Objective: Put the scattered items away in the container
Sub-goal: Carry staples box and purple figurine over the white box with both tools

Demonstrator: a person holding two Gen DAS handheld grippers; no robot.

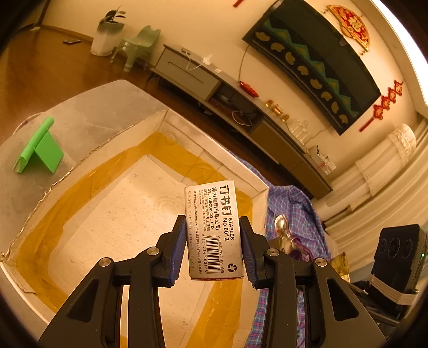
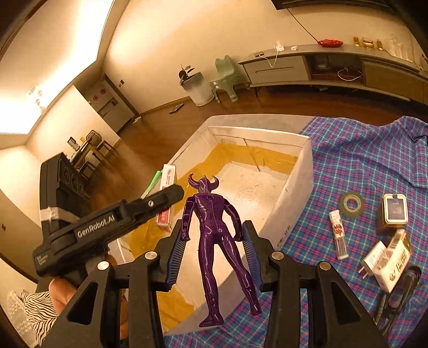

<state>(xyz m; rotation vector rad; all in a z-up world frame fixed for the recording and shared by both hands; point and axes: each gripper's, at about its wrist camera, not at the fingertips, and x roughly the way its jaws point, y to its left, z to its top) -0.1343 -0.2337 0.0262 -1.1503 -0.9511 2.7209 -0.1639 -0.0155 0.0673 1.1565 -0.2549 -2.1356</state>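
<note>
Clamping a staples box (image 1: 214, 230), the left jaws hang over the container (image 1: 80, 171); right jaws grip a purple figure (image 2: 214, 241).

Warm yellow light; cream walls (image 2: 165, 34); dark wood floor (image 2: 160, 128); long grey low cabinet (image 2: 278, 71) against wall, dark framed panel (image 1: 315, 61) above it, red ornaments (image 1: 350, 24) beside; pale green small chair (image 2: 227, 77) next to white planter (image 2: 196, 87); bright ceiling light strip (image 2: 53, 72); dining chairs (image 2: 93, 144) far back.
</note>
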